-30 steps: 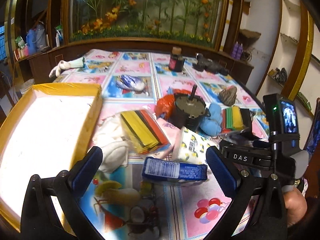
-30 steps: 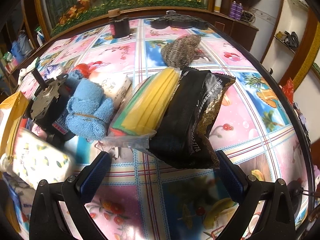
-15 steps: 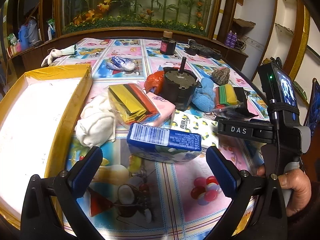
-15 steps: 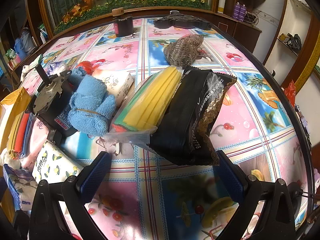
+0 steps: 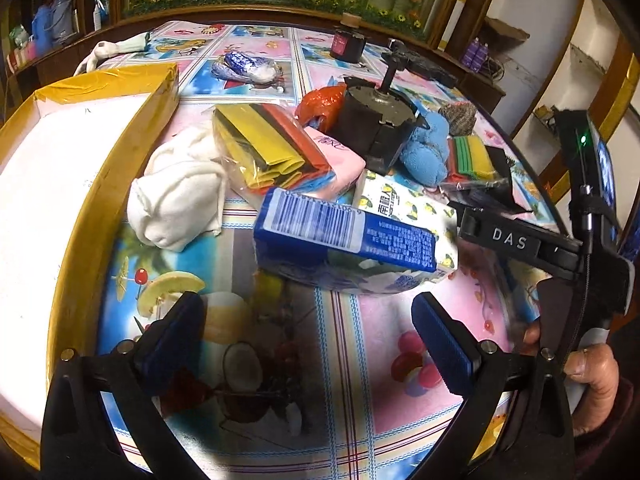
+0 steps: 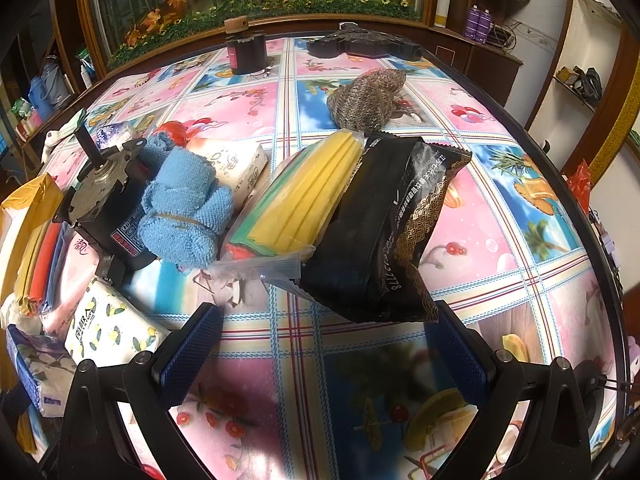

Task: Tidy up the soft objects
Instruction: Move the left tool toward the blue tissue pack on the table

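Note:
My left gripper is open and empty, just short of a blue tissue pack. Behind the pack lie a white cloth bundle, a bag of coloured cloths, a lemon-print tissue pack and a blue towel roll. My right gripper is open and empty, just short of a black pouch and a bag of yellow cloths. The blue towel roll lies to their left. A grey knitted bundle lies farther back.
A yellow-rimmed box with a white inside stands at the left. A black motor sits among the soft things. A dark jar and a black tool stand at the far table edge. The right gripper's handle shows at the right.
My left gripper has come closer to the blue tissue pack and tilted down over it. My right gripper has barely moved and stays open.

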The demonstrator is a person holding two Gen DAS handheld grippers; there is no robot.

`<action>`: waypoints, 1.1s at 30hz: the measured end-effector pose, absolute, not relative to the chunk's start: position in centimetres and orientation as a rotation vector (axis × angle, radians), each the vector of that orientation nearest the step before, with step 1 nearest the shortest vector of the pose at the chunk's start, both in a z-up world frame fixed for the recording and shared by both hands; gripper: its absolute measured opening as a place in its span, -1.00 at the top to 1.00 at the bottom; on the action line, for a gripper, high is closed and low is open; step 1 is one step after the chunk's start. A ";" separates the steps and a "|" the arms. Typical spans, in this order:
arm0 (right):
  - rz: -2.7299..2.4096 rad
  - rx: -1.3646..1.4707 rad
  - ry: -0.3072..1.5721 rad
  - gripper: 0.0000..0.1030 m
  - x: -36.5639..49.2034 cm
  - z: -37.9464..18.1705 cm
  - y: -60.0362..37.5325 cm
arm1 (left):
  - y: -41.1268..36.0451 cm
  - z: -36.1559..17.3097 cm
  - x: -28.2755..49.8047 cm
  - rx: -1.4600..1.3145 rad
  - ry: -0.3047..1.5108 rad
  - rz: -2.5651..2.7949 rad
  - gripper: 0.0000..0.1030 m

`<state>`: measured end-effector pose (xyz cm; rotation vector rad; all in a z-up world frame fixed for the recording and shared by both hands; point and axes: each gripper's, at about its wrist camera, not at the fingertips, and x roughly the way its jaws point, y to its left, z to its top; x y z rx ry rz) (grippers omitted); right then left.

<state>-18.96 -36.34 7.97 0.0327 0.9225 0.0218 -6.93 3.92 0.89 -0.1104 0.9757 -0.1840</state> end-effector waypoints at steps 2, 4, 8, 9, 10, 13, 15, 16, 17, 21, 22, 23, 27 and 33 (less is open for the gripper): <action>0.021 0.033 0.923 -0.98 -19.0 8.0 -36.3 | 3.2 0.7 -6.9 -0.051 0.994 -0.164 -1.00; 0.021 0.033 0.922 -0.99 -19.0 8.0 -36.3 | 2.1 0.3 -6.6 0.048 1.025 -0.137 -1.00; 0.021 0.033 0.922 -0.98 -19.0 7.9 -36.3 | 1.5 0.1 -6.7 0.084 1.024 -0.143 -1.00; 0.021 0.034 0.921 -0.98 -19.0 7.9 -36.3 | 1.6 0.1 -6.8 0.083 1.023 -0.143 -1.00; 0.022 0.034 0.922 -0.98 -19.0 8.0 -36.3 | 1.6 0.1 -6.8 0.082 1.021 -0.142 -1.00; 0.020 0.034 0.921 -0.98 -19.1 8.0 -36.3 | 1.6 0.2 -6.9 0.080 1.018 -0.135 -1.00; 0.021 0.034 0.921 -0.98 -19.1 8.0 -36.3 | 1.6 0.3 -6.7 0.079 1.019 -0.130 -1.00; 0.021 0.035 0.921 -0.98 -19.1 8.0 -36.3 | 1.6 0.3 -6.7 0.081 1.020 -0.130 -1.00; 0.020 0.034 0.921 -0.99 -19.1 8.0 -36.3 | 1.4 0.3 -6.7 0.082 1.021 -0.129 -1.00; 0.021 0.034 0.921 -0.98 -19.1 8.0 -36.3 | 1.3 0.3 -6.8 0.083 1.020 -0.135 -1.00; 0.020 0.034 0.921 -0.98 -19.2 8.0 -36.3 | 1.3 0.4 -6.8 0.082 1.018 -0.135 -1.00; 0.021 0.034 0.921 -0.98 -19.1 8.0 -36.3 | 1.3 0.4 -6.9 0.083 1.017 -0.140 -1.00; 0.020 0.033 0.922 -0.98 -19.1 8.0 -36.3 | 1.2 0.4 -7.4 0.089 1.005 -0.172 -1.00; 0.019 0.023 0.931 -0.98 -19.0 8.0 -36.2 | 2.6 2.9 -10.1 -0.039 0.891 -0.261 -0.82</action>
